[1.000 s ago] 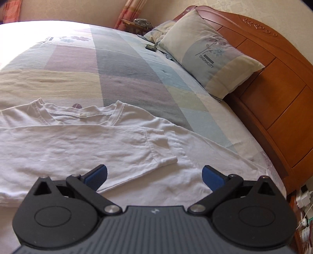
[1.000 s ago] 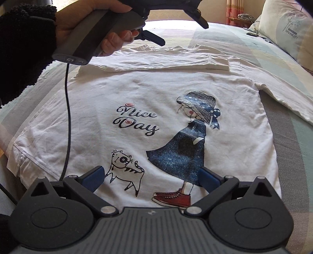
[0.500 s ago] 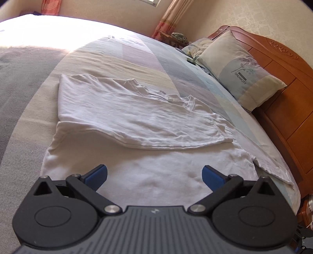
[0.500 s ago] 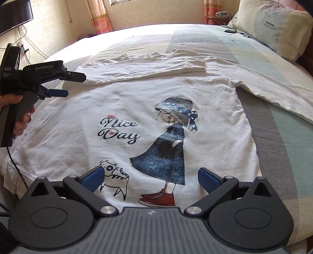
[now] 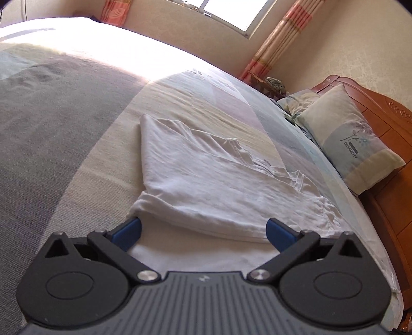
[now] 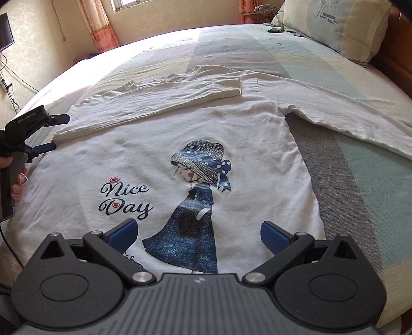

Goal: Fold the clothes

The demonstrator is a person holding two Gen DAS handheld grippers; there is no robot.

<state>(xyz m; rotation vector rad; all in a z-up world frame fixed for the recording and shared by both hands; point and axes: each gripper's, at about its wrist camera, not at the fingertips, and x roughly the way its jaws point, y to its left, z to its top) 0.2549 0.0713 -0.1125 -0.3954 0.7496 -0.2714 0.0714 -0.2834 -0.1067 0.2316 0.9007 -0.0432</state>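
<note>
A white long-sleeved shirt (image 6: 195,134) with a girl print and the words "Nice Day" lies flat on the bed. Its left sleeve (image 6: 164,95) is folded across the chest; the other sleeve (image 6: 345,116) lies stretched out to the right. My right gripper (image 6: 198,232) is open and empty, hovering over the lower part of the print. My left gripper (image 5: 203,229) is open and empty, low at the shirt's left side by the folded sleeve (image 5: 206,185). It also shows in the right wrist view (image 6: 51,131), at the shirt's left edge.
The shirt lies on a bed with a striped pastel sheet (image 6: 360,195). A pillow (image 5: 352,144) leans on the wooden headboard (image 5: 391,195) at the right. A dark phone-like thing (image 6: 275,30) lies near the pillow (image 6: 337,23). A cable (image 6: 10,247) hangs from the left gripper.
My left gripper has swung from over the shirt's collar to its left side and dropped low beside the folded sleeve. My right gripper has moved a little forward over the print.
</note>
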